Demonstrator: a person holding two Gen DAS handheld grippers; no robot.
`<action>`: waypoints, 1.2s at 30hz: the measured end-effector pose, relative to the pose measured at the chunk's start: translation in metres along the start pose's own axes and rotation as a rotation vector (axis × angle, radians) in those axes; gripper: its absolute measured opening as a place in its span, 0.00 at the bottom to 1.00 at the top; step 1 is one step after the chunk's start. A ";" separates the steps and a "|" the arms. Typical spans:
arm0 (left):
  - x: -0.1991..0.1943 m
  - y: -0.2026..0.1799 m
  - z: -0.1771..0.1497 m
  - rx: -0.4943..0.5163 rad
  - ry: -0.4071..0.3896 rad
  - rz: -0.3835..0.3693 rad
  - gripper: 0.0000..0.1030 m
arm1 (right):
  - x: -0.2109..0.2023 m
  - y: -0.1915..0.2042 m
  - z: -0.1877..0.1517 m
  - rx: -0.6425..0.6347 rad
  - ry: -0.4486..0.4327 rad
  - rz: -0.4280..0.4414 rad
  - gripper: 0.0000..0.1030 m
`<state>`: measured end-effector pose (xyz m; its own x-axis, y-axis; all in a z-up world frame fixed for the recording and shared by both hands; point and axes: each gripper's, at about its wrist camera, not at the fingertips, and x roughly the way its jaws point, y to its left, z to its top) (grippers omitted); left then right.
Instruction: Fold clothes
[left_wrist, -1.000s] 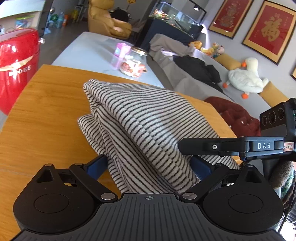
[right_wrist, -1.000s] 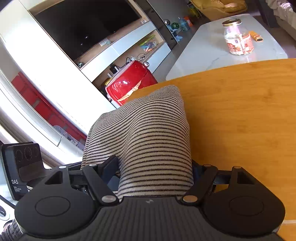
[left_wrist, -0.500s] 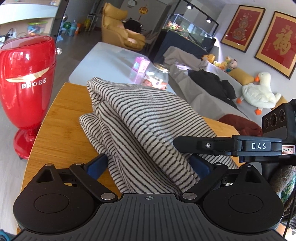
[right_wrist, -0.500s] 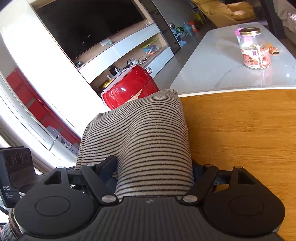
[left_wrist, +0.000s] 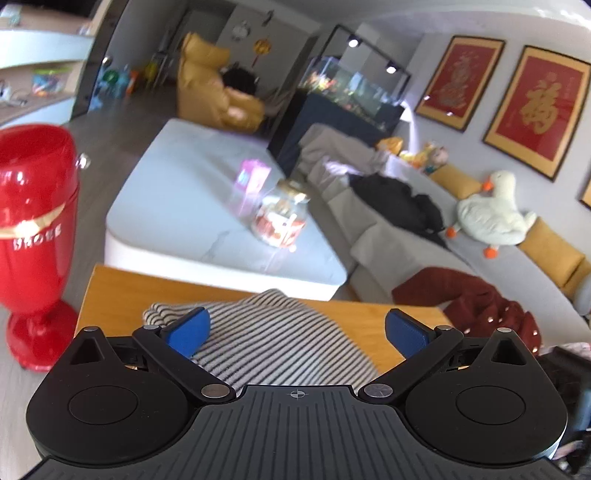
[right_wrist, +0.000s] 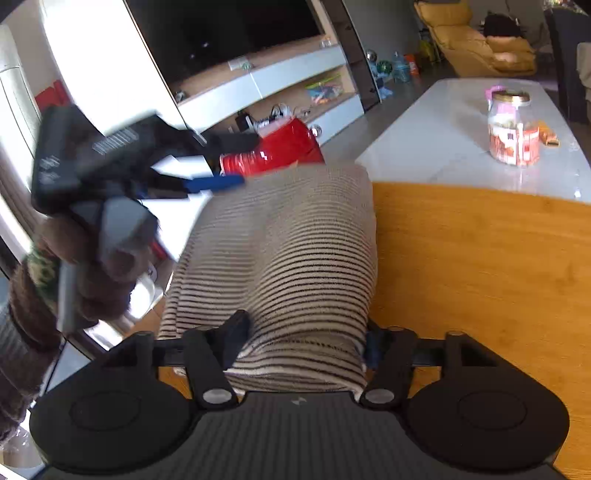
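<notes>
A striped knit garment (left_wrist: 273, 339) lies folded in a bundle on the wooden table (left_wrist: 118, 291). My left gripper (left_wrist: 295, 328) is open, its blue pads wide apart, above the garment and not touching it. In the right wrist view the garment (right_wrist: 291, 266) runs forward from my right gripper (right_wrist: 303, 339), which is shut on its near edge. The left gripper (right_wrist: 147, 166) shows there, blurred, raised at the garment's far left with blue fingers (right_wrist: 218, 182) apart.
A red vase-shaped appliance (left_wrist: 33, 221) stands on the floor left of the table. Beyond the table's far edge is a white coffee table (left_wrist: 207, 206) with a glass jar (left_wrist: 280, 218). A grey sofa (left_wrist: 424, 236) with clothes lies to the right.
My left gripper has let go of the striped garment, opened wide and lifted away. The garment has dropped flatter onto the table. My right gripper still holds its edge.
</notes>
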<state>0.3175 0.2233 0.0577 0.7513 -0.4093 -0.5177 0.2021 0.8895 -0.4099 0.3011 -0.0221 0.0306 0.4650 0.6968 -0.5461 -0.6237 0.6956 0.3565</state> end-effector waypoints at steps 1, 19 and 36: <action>0.007 0.006 -0.004 -0.002 0.021 0.025 1.00 | -0.011 0.010 0.008 -0.046 -0.040 0.007 0.42; 0.006 0.014 -0.026 0.092 0.001 0.073 1.00 | -0.024 0.053 0.002 -0.308 -0.120 -0.085 0.51; -0.038 0.001 -0.033 0.063 -0.053 0.095 1.00 | -0.033 0.046 -0.016 -0.236 -0.076 -0.101 0.81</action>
<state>0.2684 0.2328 0.0524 0.8006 -0.3127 -0.5111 0.1661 0.9354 -0.3120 0.2472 -0.0163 0.0533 0.5730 0.6430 -0.5082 -0.6965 0.7088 0.1115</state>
